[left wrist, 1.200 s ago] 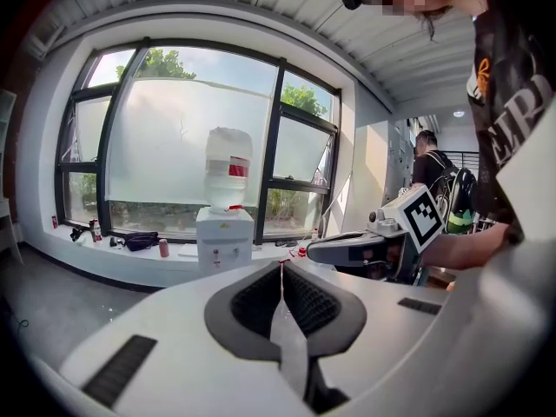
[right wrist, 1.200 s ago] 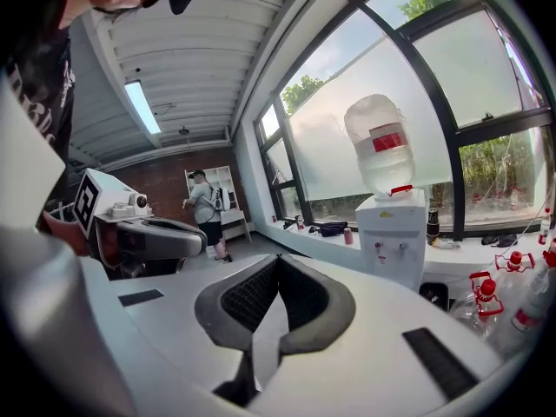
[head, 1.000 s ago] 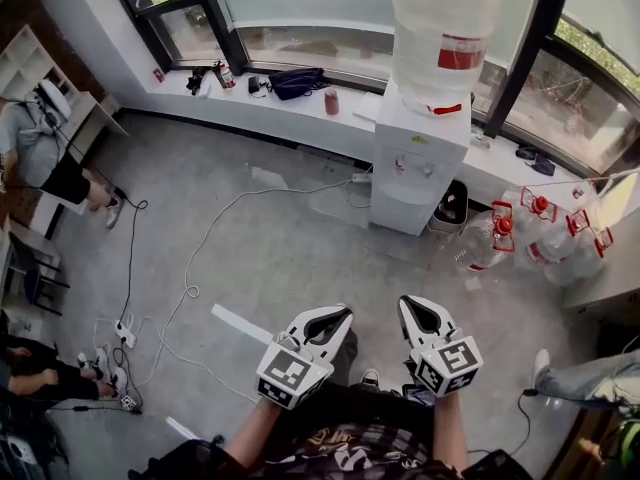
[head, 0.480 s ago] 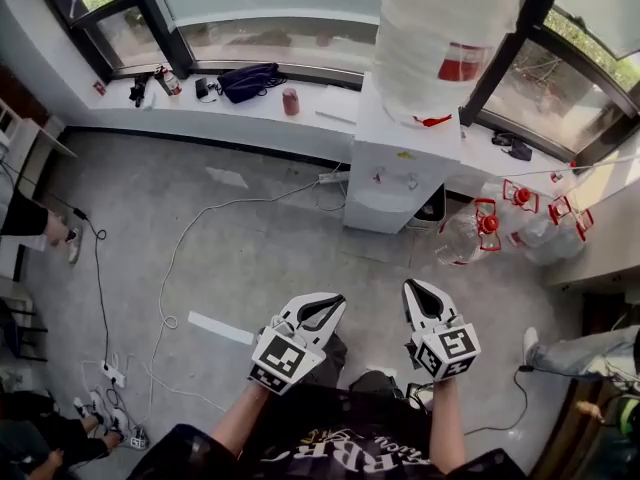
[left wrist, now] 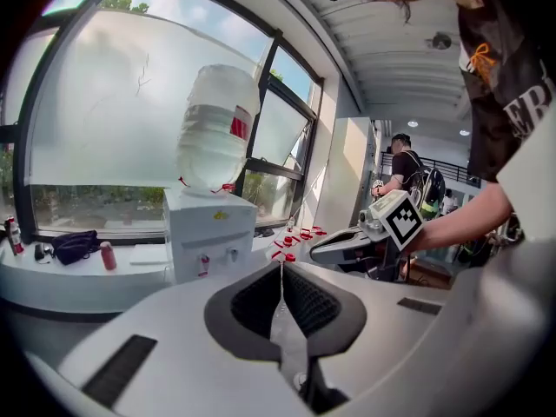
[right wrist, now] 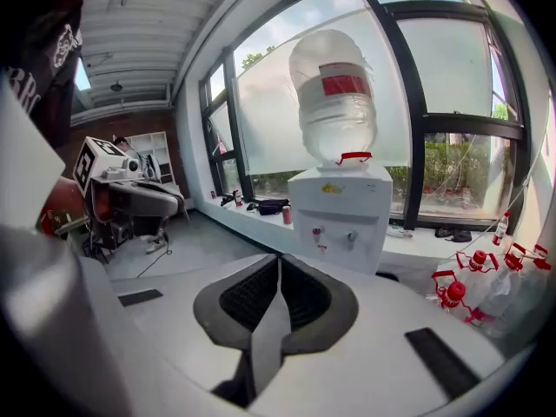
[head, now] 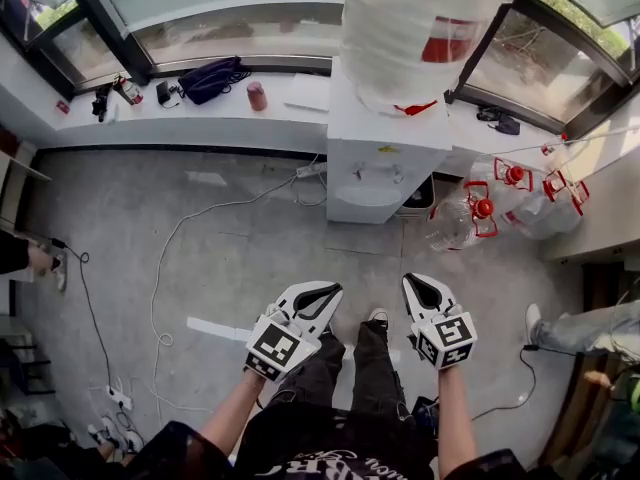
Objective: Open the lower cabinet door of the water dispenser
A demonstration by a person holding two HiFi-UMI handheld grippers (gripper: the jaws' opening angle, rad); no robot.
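Observation:
The white water dispenser [head: 385, 163] stands against the windowsill with a big clear bottle [head: 425, 18] upside down on top. From above I see only its top and tap panel. In both gripper views the dispenser [left wrist: 208, 233] [right wrist: 339, 211] is some way ahead, and its lower cabinet door is hidden behind the gripper bodies. My left gripper [head: 322, 292] and right gripper [head: 415, 284] hover side by side over the floor, well short of the dispenser. Each one's jaws are shut with nothing between them [left wrist: 281, 266] [right wrist: 279, 259].
Several empty bottles with red caps [head: 500, 203] lie right of the dispenser. A white cable [head: 170, 258] crosses the floor at left. A dark bag [head: 210, 76] and a red can [head: 257, 95] sit on the sill. Another person's leg [head: 575, 328] is at the right.
I have moved toward the dispenser: it has come nearer and slid toward the middle of the head view. Both grippers came forward with me, still shut.

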